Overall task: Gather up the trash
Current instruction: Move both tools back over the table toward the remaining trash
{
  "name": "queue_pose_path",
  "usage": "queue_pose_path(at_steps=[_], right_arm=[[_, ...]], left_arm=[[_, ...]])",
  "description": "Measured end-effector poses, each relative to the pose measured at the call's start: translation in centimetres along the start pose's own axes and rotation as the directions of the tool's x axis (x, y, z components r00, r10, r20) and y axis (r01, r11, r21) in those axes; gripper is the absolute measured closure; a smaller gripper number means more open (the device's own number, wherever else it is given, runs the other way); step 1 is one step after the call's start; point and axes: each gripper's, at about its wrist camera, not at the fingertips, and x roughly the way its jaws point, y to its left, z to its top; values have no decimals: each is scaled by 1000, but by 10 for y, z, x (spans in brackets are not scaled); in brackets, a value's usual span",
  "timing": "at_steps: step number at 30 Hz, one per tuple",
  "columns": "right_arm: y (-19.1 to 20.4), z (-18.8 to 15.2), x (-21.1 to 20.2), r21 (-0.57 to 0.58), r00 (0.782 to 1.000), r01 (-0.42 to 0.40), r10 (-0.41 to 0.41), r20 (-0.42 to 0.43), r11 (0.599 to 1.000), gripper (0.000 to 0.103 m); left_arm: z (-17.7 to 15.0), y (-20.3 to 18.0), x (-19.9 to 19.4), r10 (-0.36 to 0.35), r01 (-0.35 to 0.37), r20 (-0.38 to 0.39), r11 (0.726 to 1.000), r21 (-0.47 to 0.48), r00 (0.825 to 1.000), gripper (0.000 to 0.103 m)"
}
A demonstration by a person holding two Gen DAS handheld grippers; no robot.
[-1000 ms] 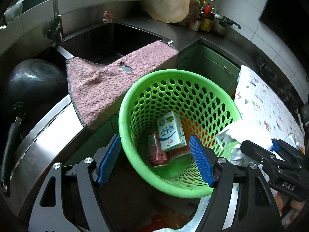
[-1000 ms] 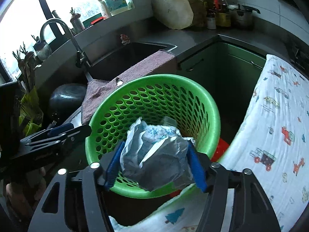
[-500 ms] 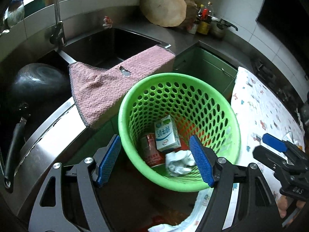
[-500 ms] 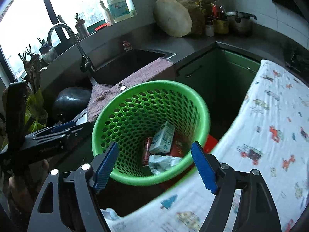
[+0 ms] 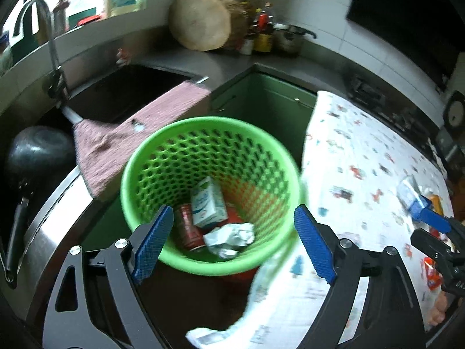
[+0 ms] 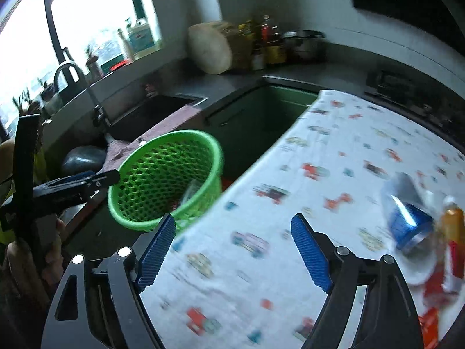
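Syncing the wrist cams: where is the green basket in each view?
Left wrist: green basket sits centre, between the open left claw tips, trash inside.
Right wrist: the basket is left of centre, above the left blue pad.
Shared landmark: pink towel on the sink edge beside it.

In your left wrist view the basket (image 5: pixel 209 151) sits at the centre, with a carton (image 5: pixel 209 203), a can (image 5: pixel 189 226) and a crumpled wrapper (image 5: pixel 232 237) inside it. The towel (image 5: pixel 130 133) lies at its upper left, over the sink (image 5: pixel 125 93) edge. The tablecloth (image 5: pixel 363 168) fills the right, with a can (image 6: pixel 407 218) on it at the right edge of your right wrist view.
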Motion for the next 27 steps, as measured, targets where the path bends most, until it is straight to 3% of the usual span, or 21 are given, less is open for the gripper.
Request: queue_pose_path(at_steps=[13, 27], right_arm=[[-109, -68, -94, 122, 984, 177, -180, 11, 977, 23], [-206, -107, -138, 221, 951, 307, -303, -55, 926, 23]], left_arm=[[-7, -93, -19, -68, 66, 10, 992, 103, 998, 15], [-14, -187, -16, -136, 142, -46, 972, 188, 990, 15]])
